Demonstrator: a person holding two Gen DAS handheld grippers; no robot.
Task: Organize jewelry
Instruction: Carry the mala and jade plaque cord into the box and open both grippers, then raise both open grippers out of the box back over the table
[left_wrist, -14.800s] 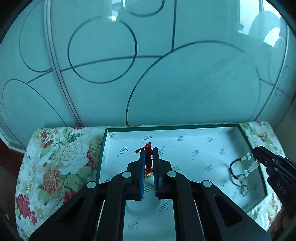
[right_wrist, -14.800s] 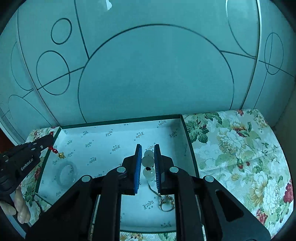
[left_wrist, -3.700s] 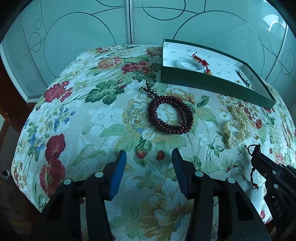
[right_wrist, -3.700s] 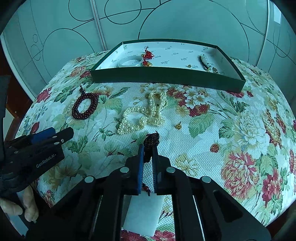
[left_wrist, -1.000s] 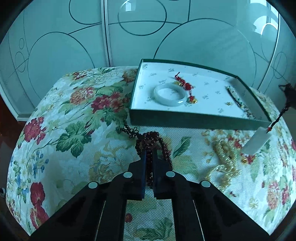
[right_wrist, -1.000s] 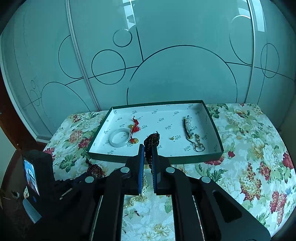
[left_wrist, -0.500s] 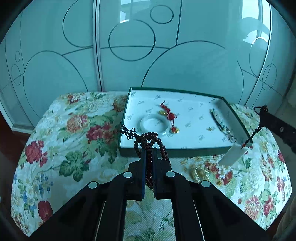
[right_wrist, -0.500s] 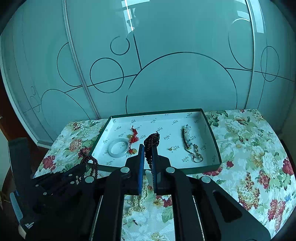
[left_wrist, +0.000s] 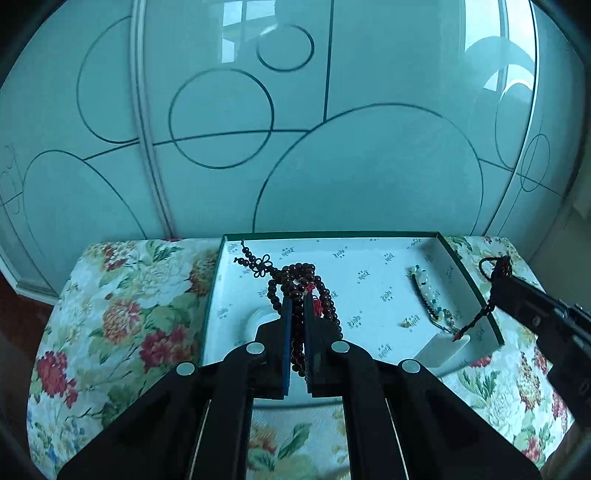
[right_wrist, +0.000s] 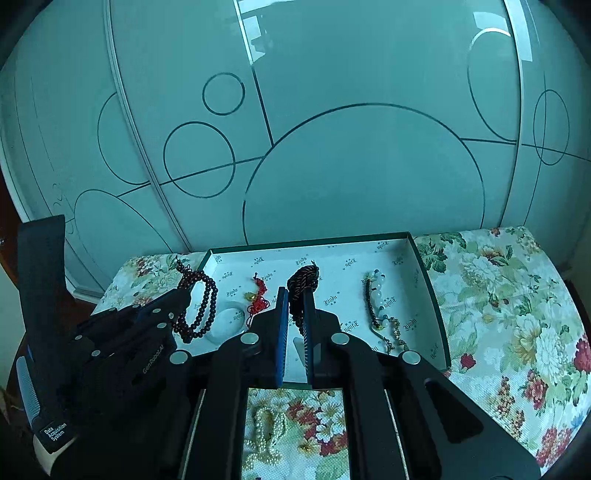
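Note:
My left gripper (left_wrist: 297, 301) is shut on a dark red bead bracelet (left_wrist: 295, 282), which hangs above the left part of the green tray (left_wrist: 469, 280). It also shows in the right wrist view (right_wrist: 201, 306). My right gripper (right_wrist: 297, 295) is shut on the dark braided cord (right_wrist: 303, 282) of a white jade pendant (left_wrist: 443, 349), which dangles over the tray's right front corner. The tray (right_wrist: 432, 306) holds a white bangle (right_wrist: 227, 323), a red knot charm (right_wrist: 258, 299) and a bead chain (right_wrist: 376, 299).
A pearl necklace (right_wrist: 266, 435) lies on the floral cloth (right_wrist: 517, 314) in front of the tray. A small gold piece (left_wrist: 406, 323) lies inside the tray. Frosted glass doors (left_wrist: 332, 129) stand right behind the table.
Both grippers have moved forward with their loads and are now over the tray. The bead bracelet now hangs above the tray's left part, the pendant over its right front corner.

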